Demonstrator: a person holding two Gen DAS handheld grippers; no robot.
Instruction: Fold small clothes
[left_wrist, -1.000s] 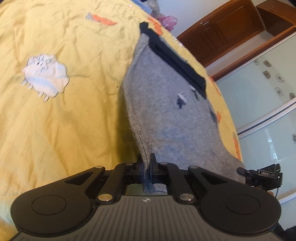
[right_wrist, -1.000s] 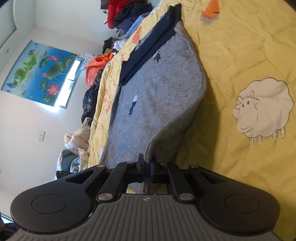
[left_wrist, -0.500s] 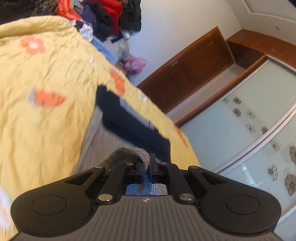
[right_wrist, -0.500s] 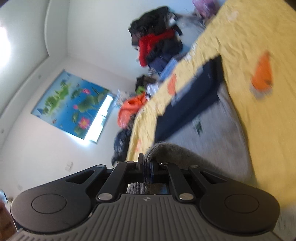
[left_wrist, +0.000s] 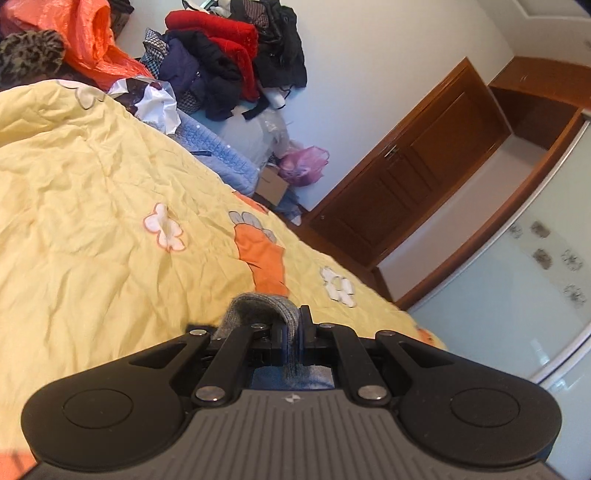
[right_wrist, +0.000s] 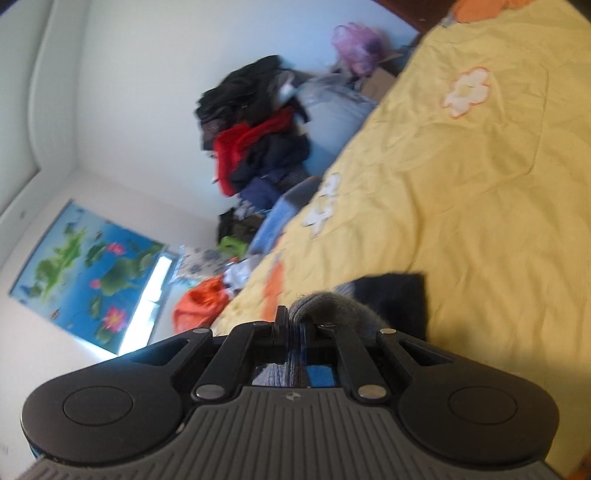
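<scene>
A small grey knit garment (left_wrist: 258, 308) with a dark navy band (right_wrist: 395, 295) is held by both grippers over a yellow patterned bedspread (left_wrist: 92, 229). My left gripper (left_wrist: 291, 332) is shut on one grey edge, which bunches over its fingers. My right gripper (right_wrist: 295, 328) is shut on another grey edge (right_wrist: 332, 302), with the navy band hanging just past it. Most of the garment is hidden below the grippers.
A pile of red, black and navy clothes (left_wrist: 229, 55) and an orange bag (left_wrist: 96, 40) lie beyond the bed's far edge. A wooden cabinet (left_wrist: 413, 192) and glass wardrobe doors (left_wrist: 517, 295) stand at the right. A blue poster (right_wrist: 85, 266) hangs on the wall.
Both grippers have carried the held grey edges forward along the bed. The spread-out garment has dropped out of view, and the far end of the room now shows.
</scene>
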